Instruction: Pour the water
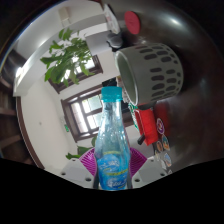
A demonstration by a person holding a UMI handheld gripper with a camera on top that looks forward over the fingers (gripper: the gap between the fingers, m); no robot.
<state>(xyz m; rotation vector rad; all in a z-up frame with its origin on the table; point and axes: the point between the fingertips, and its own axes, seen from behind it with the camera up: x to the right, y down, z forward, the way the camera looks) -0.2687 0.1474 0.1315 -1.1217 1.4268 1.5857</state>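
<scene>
clear plastic bottle between the fingers, view tipped hard over

clear plastic bottle [112,140] with a light blue cap and a blue printed label stands in the near centre of the view, rising straight up from between the gripper [111,172] fingers. the pink pads [89,163] show at either side of the bottle's lower body, close against it; the lowest part of the fingers is cut off by the dark border, so whether both pads actually press on the bottle cannot be told from this view. liquid level inside the bottle cannot be read.

a white slotted cup [153,72], pale with dark vertical slots around its wall, sits up and to the right of the bottle cap, with its open mouth turned toward the bottle. it is near the cap but not touching it. contents of the cup cannot be seen.

a red container [146,124] lies just to the right of the bottle's neck, below the slotted cup. a dark strap-like piece runs from the cup down toward it; what it is cannot be told.

a leafy green plant [68,58] is on the far left, well apart from the bottle. a dark-framed window [84,110] with bright panes sits behind and left of the bottle. the surrounding walls are white. all room features appear strongly slanted, so the gripper is held at a steep tilt relative to the room
</scene>
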